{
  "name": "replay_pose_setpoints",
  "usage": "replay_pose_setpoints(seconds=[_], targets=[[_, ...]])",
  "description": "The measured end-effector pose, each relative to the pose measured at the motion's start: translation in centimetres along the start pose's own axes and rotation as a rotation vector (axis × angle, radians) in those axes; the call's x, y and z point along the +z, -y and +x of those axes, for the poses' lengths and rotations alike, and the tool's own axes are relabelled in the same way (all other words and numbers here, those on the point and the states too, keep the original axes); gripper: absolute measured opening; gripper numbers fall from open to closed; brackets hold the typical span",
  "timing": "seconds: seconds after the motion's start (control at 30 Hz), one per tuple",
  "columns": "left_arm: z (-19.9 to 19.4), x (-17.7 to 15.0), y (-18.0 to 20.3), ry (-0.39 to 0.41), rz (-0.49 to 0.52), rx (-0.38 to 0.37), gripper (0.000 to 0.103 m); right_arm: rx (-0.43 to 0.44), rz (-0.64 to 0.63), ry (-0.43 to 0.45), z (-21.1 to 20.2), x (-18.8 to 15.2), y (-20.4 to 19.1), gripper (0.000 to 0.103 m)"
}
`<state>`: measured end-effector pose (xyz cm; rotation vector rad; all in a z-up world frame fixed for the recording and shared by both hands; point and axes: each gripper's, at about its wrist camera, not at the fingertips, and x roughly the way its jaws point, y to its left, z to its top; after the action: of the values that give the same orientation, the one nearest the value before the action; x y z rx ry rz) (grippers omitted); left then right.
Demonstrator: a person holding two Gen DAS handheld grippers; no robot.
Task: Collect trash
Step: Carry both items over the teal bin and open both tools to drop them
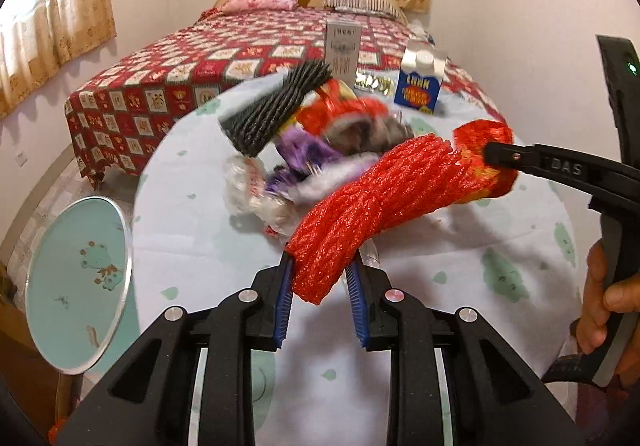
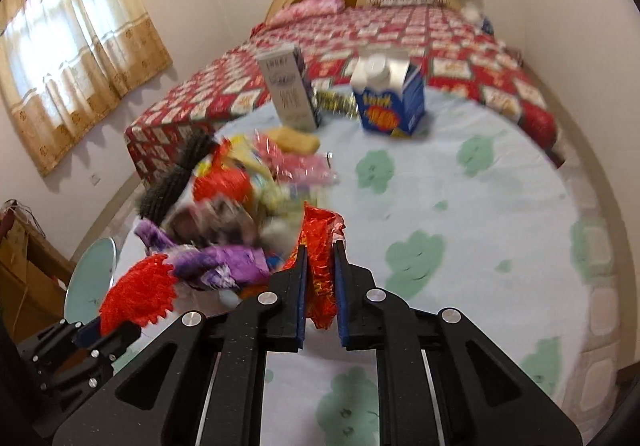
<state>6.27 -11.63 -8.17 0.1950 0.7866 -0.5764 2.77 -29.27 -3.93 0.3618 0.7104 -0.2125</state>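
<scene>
My left gripper (image 1: 320, 266) is shut on the near end of a red mesh net sleeve (image 1: 360, 198), which slants up and to the right over the table. My right gripper (image 2: 320, 246) is shut on a crumpled red and yellow foil wrapper (image 2: 320, 230); in the left wrist view that wrapper (image 1: 484, 138) sticks out past the right gripper (image 1: 496, 154). A pile of trash (image 2: 240, 206) lies on the round table (image 2: 480, 206): a black ridged net (image 1: 276, 110), a purple wrapper (image 1: 300, 150) and a clear plastic bag (image 1: 248, 186). The right wrist view is blurred.
A blue carton (image 2: 392, 94) and a grey-white carton (image 2: 288, 86) stand upright at the table's far edge, with a gold wrapper (image 2: 334, 102) between them. A small round mint-topped stool (image 1: 80, 278) stands left of the table. A bed with a red patterned cover (image 1: 180, 66) lies behind.
</scene>
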Motion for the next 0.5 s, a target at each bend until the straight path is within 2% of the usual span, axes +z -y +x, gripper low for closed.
replay_pose_setpoints(seconds=[0.07,0.2,0.5], targets=[[-1.2,0.3,-0.1,0.022,-0.009,0.004,0.025,-0.017,-0.003,0.037,-1.5,0.4,0.0,0.011],[-3.2,0.6,-0.8,0.059,-0.038,0.036,0.025,-0.109,-0.045,0.148,-4.3,0.9,-0.4,0.010],[-6.5,1.0,-3.9,0.115,-0.110,0.127,0.025,-0.133,-0.041,0.282,-8.3,4.2,-0.5,0.010]])
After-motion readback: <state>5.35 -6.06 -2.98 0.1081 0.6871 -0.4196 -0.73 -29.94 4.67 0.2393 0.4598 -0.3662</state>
